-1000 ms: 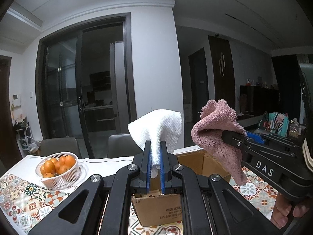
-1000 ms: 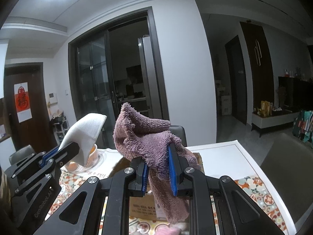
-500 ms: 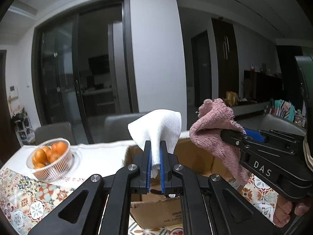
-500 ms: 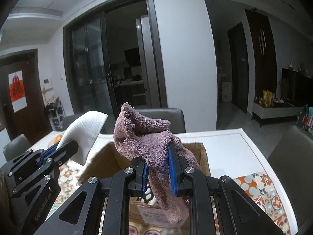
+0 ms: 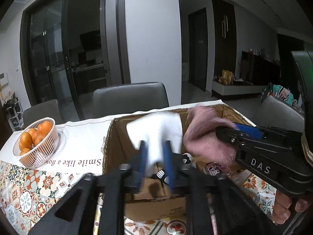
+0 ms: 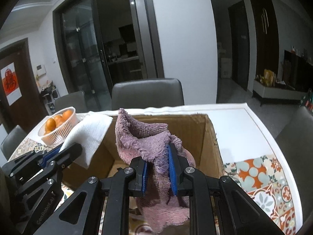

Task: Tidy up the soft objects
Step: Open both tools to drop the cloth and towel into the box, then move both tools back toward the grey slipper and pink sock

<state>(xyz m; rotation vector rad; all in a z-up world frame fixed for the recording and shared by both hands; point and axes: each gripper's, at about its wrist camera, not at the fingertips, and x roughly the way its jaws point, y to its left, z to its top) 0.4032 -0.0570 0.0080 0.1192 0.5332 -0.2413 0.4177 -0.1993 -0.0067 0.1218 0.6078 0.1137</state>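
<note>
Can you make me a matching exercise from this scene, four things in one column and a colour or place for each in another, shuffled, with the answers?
Things:
1. cloth in left gripper
2. towel in right gripper
3. oranges
4. cardboard box

Descriptions:
A. in the white basket
B. pink, fluffy
C. open-topped, under both grippers
D. white, waffle-textured

Pairs: 1-D, 2-B, 3-A, 4-C

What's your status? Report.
Left tongs look open, white cloth between them, above box. Right tongs shut on pink towel, above box. Nothing blocking.
</note>
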